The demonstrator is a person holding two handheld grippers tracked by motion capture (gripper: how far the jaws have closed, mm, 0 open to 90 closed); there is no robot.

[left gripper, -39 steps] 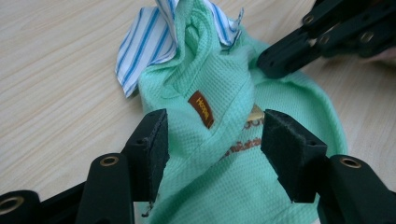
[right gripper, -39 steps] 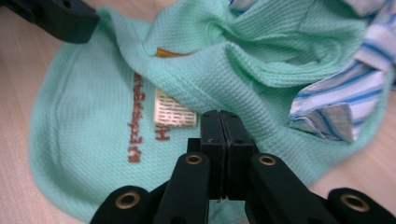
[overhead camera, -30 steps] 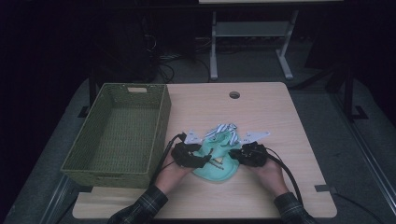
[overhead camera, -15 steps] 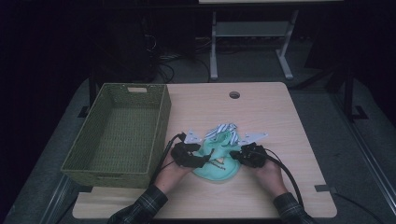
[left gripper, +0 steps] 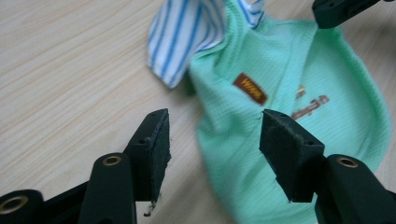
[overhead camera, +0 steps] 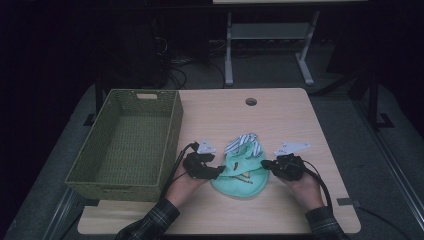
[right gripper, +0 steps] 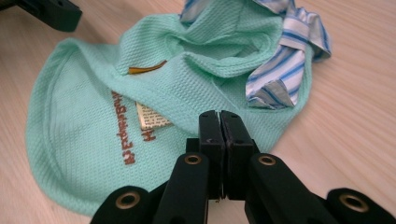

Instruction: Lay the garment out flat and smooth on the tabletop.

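Observation:
A mint-green bib with blue-and-white striped straps lies crumpled on the wooden table, between my two grippers. My left gripper is at its left edge. In the left gripper view the left gripper is open, its pads straddling the bib's edge without pressing on it. My right gripper points at the bib's right edge. In the right gripper view the right gripper is shut pad to pad over the bib, and I see no cloth between the pads.
A green woven basket stands at the table's left, close to my left hand. A round cable hole is in the table's far edge. Table legs and cables lie on the dark floor beyond.
My right hand has shifted a little to the right, away from the bib's middle. The left hand has stayed in place.

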